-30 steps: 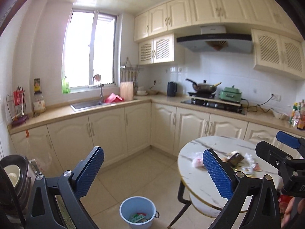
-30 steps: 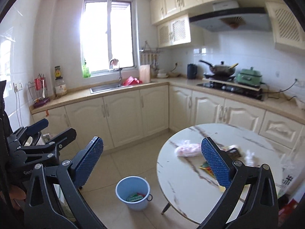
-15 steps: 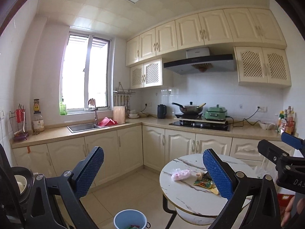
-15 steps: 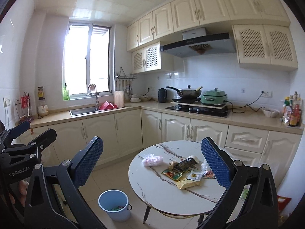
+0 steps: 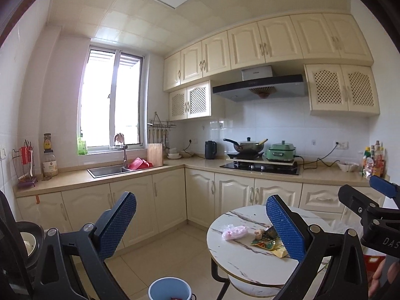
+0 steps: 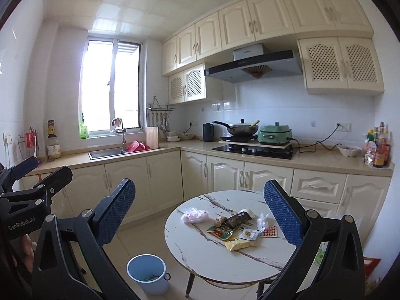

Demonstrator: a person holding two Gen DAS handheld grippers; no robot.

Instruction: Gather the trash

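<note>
In a cream-cabinet kitchen, a round marble-patterned table [image 6: 200,247] carries a scatter of trash: a pink plastic bag [image 6: 194,216], a dark wrapper [image 6: 237,219], a green-and-red snack packet [image 6: 221,232], a yellow packet [image 6: 238,244], a small clear crumpled bag [image 6: 263,221] and a red checkered square [image 6: 268,231]. A light blue bin [image 6: 147,276] stands on the floor tiles just beside the table's left edge, with some coloured scraps at its bottom.

The right gripper [image 6: 200,215] is held above and short of the table with its blue-padded fingers [image 6: 117,212] spread wide and nothing between them. The left gripper [image 5: 201,222] is likewise spread wide and empty.

The right wrist view takes in the whole tabletop and most of the bin. The left wrist view shows only the table's left part, where its own right finger hides much of the litter, leaving the pink bag [image 5: 233,232] and part of the snack packet [image 5: 265,241] visible; the bin [image 5: 170,288] appears there only as a rim at the bottom edge. Each view catches the other gripper at its margin, with fingertips of a hand [image 5: 380,276] beneath.
</note>
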